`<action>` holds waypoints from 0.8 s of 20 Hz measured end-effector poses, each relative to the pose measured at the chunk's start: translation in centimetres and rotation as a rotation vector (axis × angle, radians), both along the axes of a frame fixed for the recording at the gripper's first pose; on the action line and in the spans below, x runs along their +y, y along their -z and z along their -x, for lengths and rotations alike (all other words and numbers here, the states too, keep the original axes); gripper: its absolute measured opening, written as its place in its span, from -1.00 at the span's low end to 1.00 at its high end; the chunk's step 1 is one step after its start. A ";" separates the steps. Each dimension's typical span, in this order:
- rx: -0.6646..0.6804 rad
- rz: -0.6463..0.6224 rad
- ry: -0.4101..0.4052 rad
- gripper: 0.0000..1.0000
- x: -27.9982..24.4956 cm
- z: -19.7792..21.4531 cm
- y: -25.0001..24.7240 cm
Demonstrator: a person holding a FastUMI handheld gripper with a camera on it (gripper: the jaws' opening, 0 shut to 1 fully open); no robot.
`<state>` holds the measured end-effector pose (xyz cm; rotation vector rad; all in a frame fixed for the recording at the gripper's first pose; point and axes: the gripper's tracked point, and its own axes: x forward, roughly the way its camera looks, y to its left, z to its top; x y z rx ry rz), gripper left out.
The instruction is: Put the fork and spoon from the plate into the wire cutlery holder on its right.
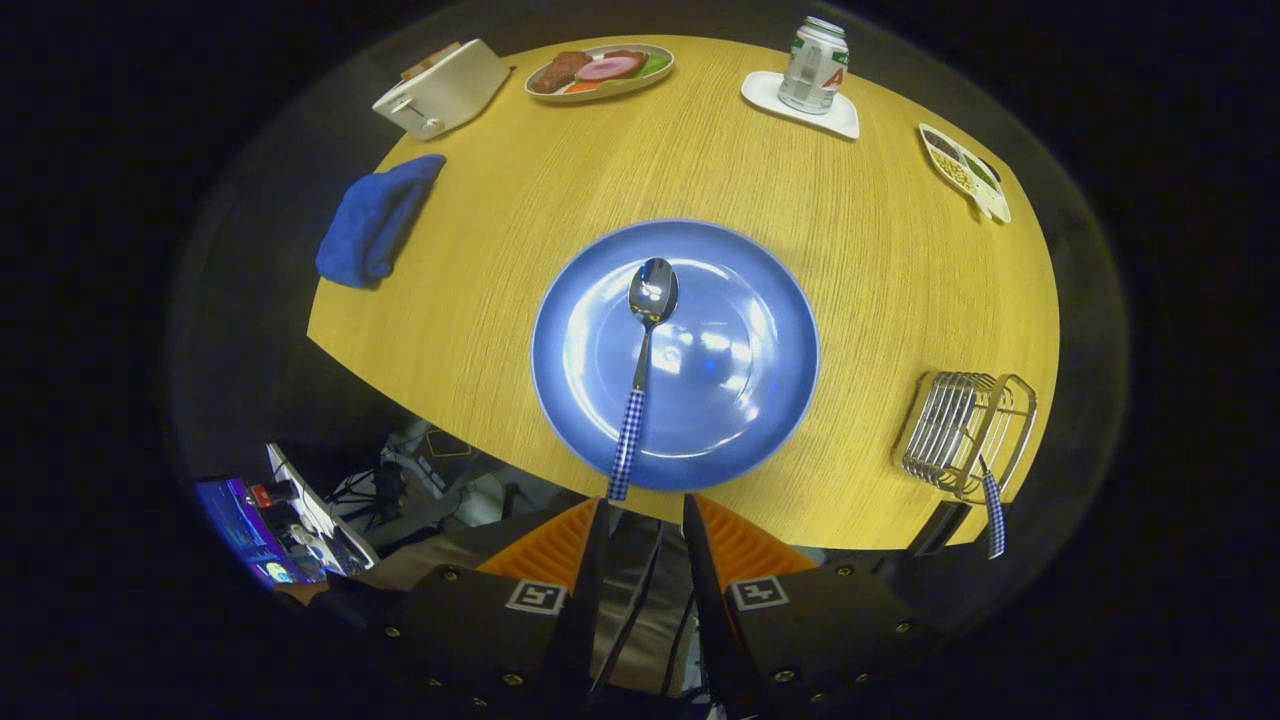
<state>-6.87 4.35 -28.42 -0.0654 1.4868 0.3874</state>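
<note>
A spoon (pixel 642 362) with a blue-and-white checked handle lies on the blue plate (pixel 740 400), bowl away from me, handle end reaching over the plate's near rim. My gripper (pixel 645 515) hovers just short of that handle end, fingers open with a gap and nothing between them. To the plate's right stands the wire cutlery holder (pixel 965 432) near the table edge. A checked handle (pixel 992 515) sticks out of the holder's near side; the rest of that utensil is hidden inside the wires.
The round wooden table (pixel 480 330) carries a blue cloth (pixel 375 220), a white toaster (pixel 440 88), a plate of food (pixel 600 70), a can (pixel 814 64) on a white coaster, and a small divided dish (pixel 965 172). Beyond the table's near edge are cables and a screen.
</note>
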 end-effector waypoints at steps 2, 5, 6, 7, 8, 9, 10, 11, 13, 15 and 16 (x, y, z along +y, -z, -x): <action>0.006 -0.001 0.008 -0.10 0.6 0.0 0.6; 0.010 0.002 0.030 -0.10 1.2 -0.5 1.7; 0.009 0.009 0.039 -0.10 1.3 -0.8 2.0; 0.008 0.013 0.043 -0.10 1.4 -1.1 2.5; 0.016 0.009 0.054 -0.10 1.7 -1.2 2.8; 0.026 0.001 0.063 -0.10 2.1 -1.5 3.2; 0.035 -0.001 0.069 -0.10 2.4 -1.7 3.5; 0.045 0.001 0.069 -0.10 2.5 -1.6 3.9; 0.061 0.008 0.062 -0.10 2.7 -1.5 4.7; 0.066 0.016 0.056 -0.10 2.9 -1.6 5.4; 0.071 0.020 0.055 -0.10 2.9 -1.7 5.8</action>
